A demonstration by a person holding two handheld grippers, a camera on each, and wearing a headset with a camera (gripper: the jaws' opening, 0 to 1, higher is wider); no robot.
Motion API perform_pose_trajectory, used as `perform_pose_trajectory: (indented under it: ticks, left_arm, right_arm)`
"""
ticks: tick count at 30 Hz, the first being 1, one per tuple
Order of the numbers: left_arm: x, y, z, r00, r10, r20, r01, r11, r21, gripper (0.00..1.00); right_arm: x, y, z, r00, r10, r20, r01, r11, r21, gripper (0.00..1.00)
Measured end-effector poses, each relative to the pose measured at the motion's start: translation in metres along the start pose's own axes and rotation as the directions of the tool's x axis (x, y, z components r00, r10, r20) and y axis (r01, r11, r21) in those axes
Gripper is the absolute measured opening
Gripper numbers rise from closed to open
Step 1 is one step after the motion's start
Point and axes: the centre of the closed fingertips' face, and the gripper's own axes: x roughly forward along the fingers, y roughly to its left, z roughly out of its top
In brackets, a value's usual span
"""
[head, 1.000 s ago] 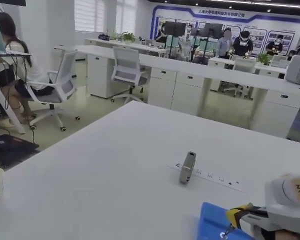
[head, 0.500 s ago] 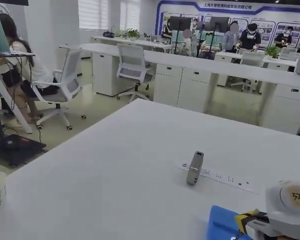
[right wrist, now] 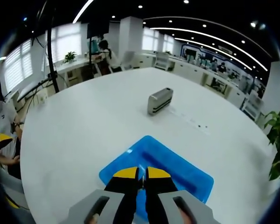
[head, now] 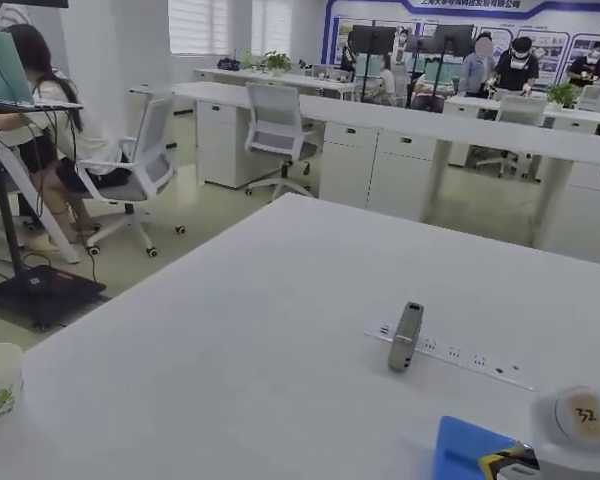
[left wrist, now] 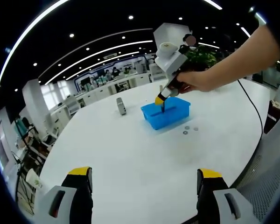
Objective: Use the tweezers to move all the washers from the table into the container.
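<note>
Your right gripper (left wrist: 159, 100) pinches the tweezers (left wrist: 162, 107) over the blue container (left wrist: 172, 119) — two washers (left wrist: 185, 132) lie on the table (left wrist: 130, 158) just beside it, yet to move. Its contents can't be made out. Your left gripper (left wrist: 144, 173) gapes wide, empty.

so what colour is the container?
The container is blue, clearest in the right gripper view.
</note>
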Motion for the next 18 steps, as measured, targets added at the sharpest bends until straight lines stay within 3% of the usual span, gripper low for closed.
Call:
perform_pose_trajectory:
  ticks: [11, 18]
  left_arm:
    - [0.0, 0.002, -0.001, 0.9999, 0.009, -0.005, -0.009, 1.0, -0.004, 0.95]
    - [0.0, 0.0, -0.001, 1.0, 0.005, -0.004, -0.005, 1.0, 0.001, 0.95]
  right_arm:
    - [0.006, 0.004, -0.013, 0.9997, 0.004, -0.022, -0.004, 1.0, 0.015, 0.01]
    - [0.004, 0.005, -0.013, 0.9999, -0.002, -0.015, 0.002, 1.0, 0.022, 0.01]
